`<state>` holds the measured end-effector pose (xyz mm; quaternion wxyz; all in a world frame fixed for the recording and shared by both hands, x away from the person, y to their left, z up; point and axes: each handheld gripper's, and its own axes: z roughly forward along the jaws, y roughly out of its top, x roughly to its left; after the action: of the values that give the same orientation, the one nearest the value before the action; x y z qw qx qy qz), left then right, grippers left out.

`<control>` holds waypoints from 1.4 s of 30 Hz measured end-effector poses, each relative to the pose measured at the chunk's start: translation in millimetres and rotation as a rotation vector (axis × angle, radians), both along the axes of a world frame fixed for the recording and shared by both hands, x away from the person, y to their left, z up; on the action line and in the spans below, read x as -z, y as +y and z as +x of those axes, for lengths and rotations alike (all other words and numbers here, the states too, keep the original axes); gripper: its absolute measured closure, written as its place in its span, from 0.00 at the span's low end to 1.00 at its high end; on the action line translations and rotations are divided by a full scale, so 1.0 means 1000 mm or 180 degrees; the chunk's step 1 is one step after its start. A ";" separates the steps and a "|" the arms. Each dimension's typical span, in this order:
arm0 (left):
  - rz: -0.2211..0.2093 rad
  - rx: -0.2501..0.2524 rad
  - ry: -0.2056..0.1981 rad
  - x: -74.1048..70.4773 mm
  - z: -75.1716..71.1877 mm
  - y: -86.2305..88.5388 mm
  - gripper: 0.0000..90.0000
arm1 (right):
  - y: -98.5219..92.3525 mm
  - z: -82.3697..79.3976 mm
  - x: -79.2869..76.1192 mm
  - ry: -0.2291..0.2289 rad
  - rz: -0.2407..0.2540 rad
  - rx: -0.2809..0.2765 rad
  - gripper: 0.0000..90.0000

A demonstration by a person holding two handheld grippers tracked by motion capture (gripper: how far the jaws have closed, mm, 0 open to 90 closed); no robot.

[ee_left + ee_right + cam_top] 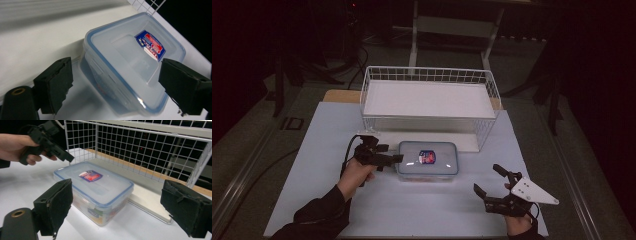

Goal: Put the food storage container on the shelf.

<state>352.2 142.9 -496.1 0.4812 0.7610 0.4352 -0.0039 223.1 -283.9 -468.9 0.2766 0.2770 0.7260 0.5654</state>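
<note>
Left hand-held gripper (398, 158) open at lidded container (428, 159), food visible through its side in right gripper view

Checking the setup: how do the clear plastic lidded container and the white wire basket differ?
The clear plastic container with a blue-edged lid is shut, low and solid-walled; the white wire basket is open-topped, taller, wider and mesh-walled. The container bears a red-and-blue label; the basket has none. Both are rectangular, on the white table.

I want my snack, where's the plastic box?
In the high view the plastic box sits mid-table, just in front of the wire basket, with the left gripper at its left end.
</note>
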 end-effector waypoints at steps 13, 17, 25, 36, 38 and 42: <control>-0.0370 -0.0162 0.0832 0.019 0.015 0.000 0.12 | 0.008 -0.002 -0.003 0.0192 -0.0045 -0.0043 0.18; -0.0473 -0.0159 0.1097 0.026 0.019 0.002 0.17 | 0.009 0.000 -0.002 0.0268 -0.0056 -0.0038 0.14; -0.0785 0.0004 0.1373 0.036 0.023 0.007 0.38 | 0.015 0.003 0.002 0.0406 -0.0106 -0.0001 0.12; -0.0777 0.0161 0.1223 0.029 0.015 0.008 0.54 | 0.029 0.022 0.005 0.1093 0.0109 -0.0207 0.16; -0.0765 0.0171 0.1174 0.027 0.011 0.009 0.55 | 0.032 0.030 0.005 0.1254 0.0129 -0.0189 0.16; -0.0744 0.0262 0.1055 0.025 0.006 0.009 0.57 | 0.032 0.052 0.009 0.1555 0.0224 -0.0167 0.18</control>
<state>357.8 151.4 -520.9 0.4874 0.7060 0.4735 -0.1992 274.9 -251.6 -478.0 0.0683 0.3961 0.7581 0.5135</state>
